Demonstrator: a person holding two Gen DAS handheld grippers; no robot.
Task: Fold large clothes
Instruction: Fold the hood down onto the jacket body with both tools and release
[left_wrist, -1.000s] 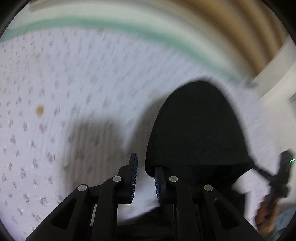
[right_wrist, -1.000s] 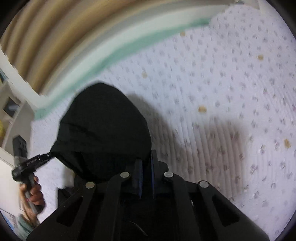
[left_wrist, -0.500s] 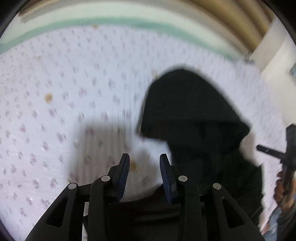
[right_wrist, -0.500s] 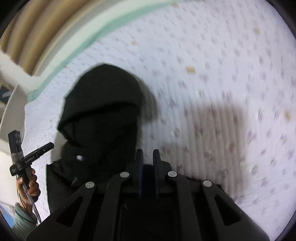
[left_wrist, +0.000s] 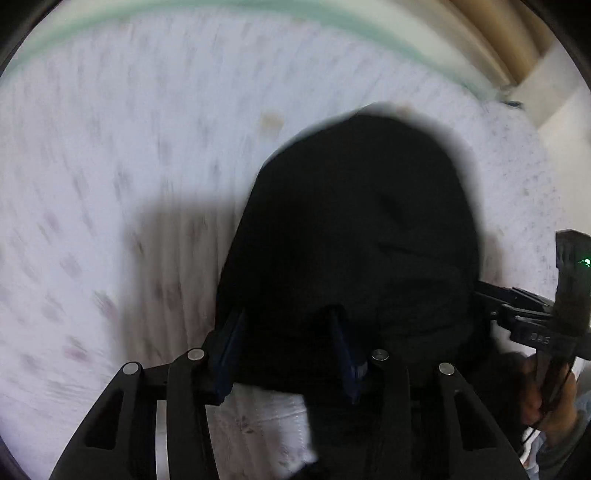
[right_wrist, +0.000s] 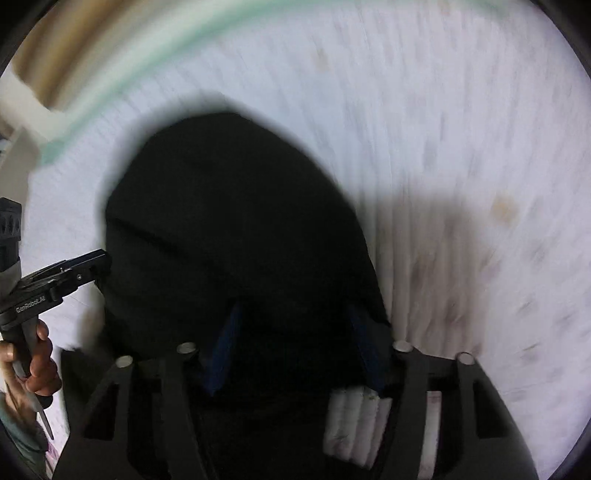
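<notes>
"GenRobot.AI" lettering on left gripper (right_wrist: 105, 260) body, both views motion-blurred, black garment (left_wrist: 351, 236) folds indistinct on quilted bedspread (left_wrist: 110, 166), left and right gripper (right_wrist: 291, 332) jaws opening, cloth between, unpinched

Both fisheye views are bending straight lines at their dark round edges, and motion blur is smearing the pale bedspread (left_wrist: 110, 166) into streaks. Soft, even light is leaving the black garment (right_wrist: 229, 236) featureless, while grey shadows are falling across the bedspread beside it.
</notes>
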